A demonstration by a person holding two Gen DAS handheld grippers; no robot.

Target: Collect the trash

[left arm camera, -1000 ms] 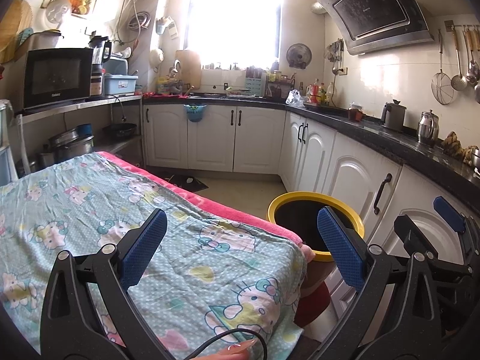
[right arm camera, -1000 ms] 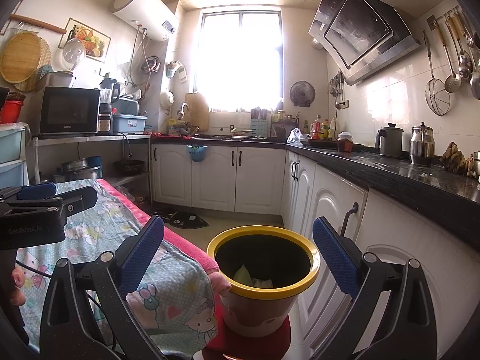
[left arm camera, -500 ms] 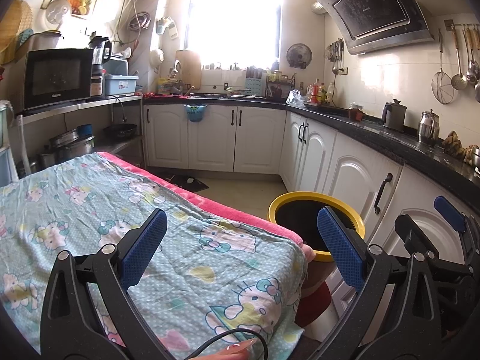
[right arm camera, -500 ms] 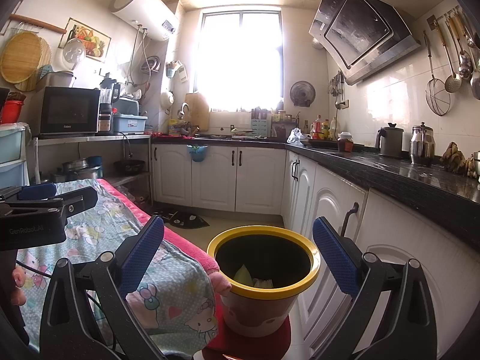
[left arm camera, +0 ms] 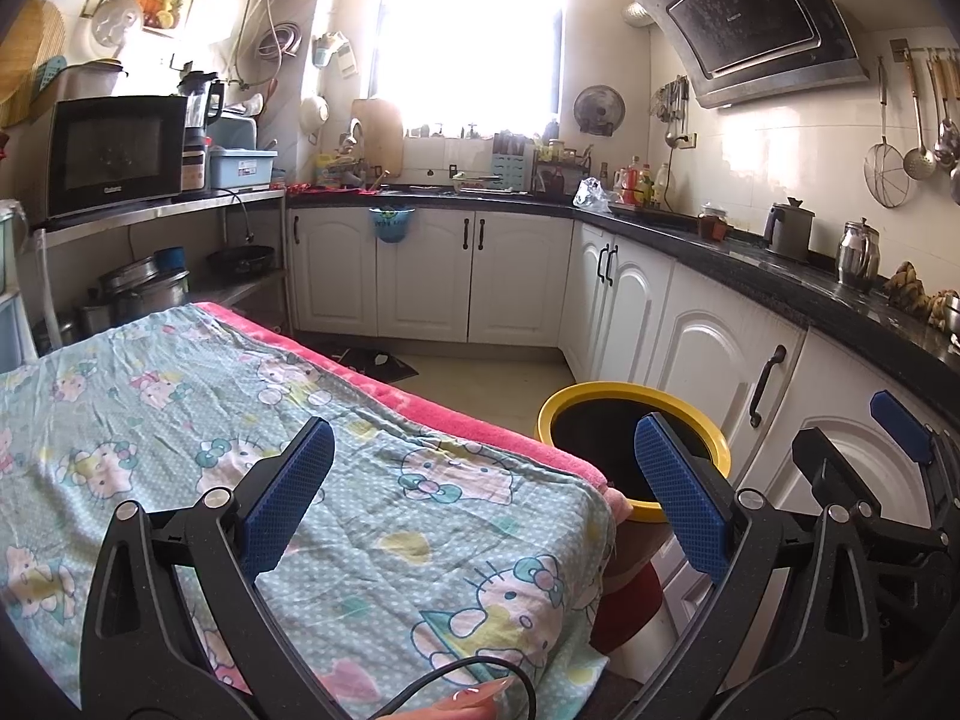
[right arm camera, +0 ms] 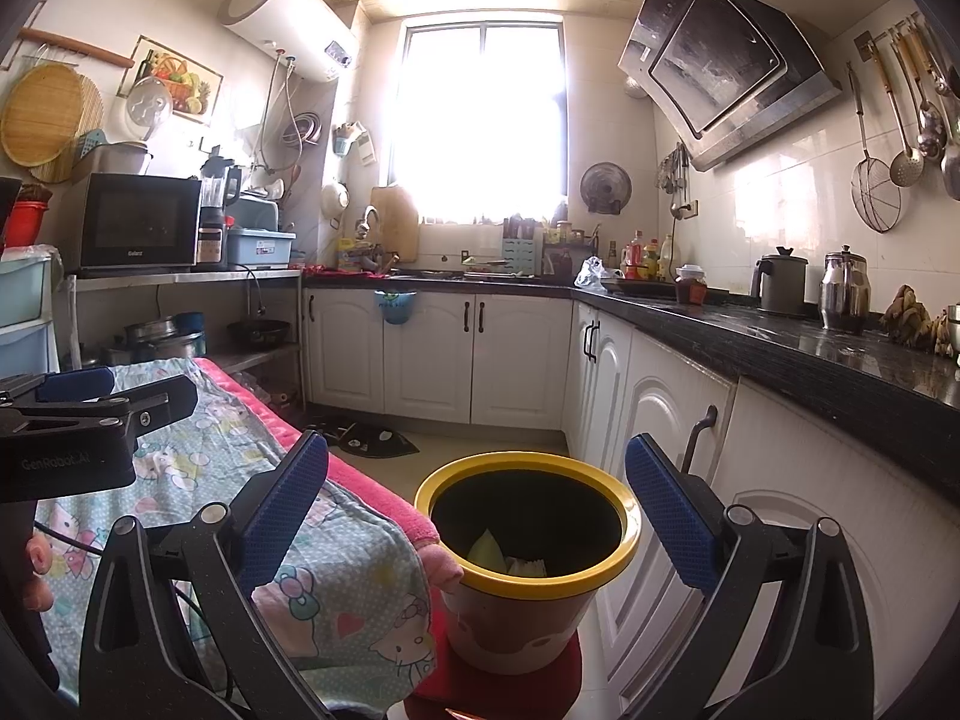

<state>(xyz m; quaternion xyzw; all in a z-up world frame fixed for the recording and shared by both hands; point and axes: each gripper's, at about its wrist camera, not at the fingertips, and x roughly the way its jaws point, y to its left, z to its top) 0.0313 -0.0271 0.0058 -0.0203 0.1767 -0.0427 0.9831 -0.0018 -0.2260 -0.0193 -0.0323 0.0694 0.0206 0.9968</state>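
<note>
Beside the yellow-rimmed trash bin (right arm camera: 528,546), which stands on a red stool (right arm camera: 498,684) just off the corner of the cloth-covered table (left arm camera: 288,456), both claws hang spread and empty: the right gripper (right arm camera: 477,516) frames the bin's mouth, while the left gripper (left arm camera: 483,495) sits over the table edge with the bin beyond its right finger. No loose trash shows on the cloth in either view, so the collecting looks close to finished, or the next piece lies out of frame. To do this step well, judged from here, each claw should stay wide until it is squarely over a scrap, and any release should come over the bin's middle, away from the rim. Only the right wrist view looks down into the bin, where pale scraps (right arm camera: 510,558) lie at the bottom; the left wrist view shows merely a dark interior, but more of the tabletop.
</note>
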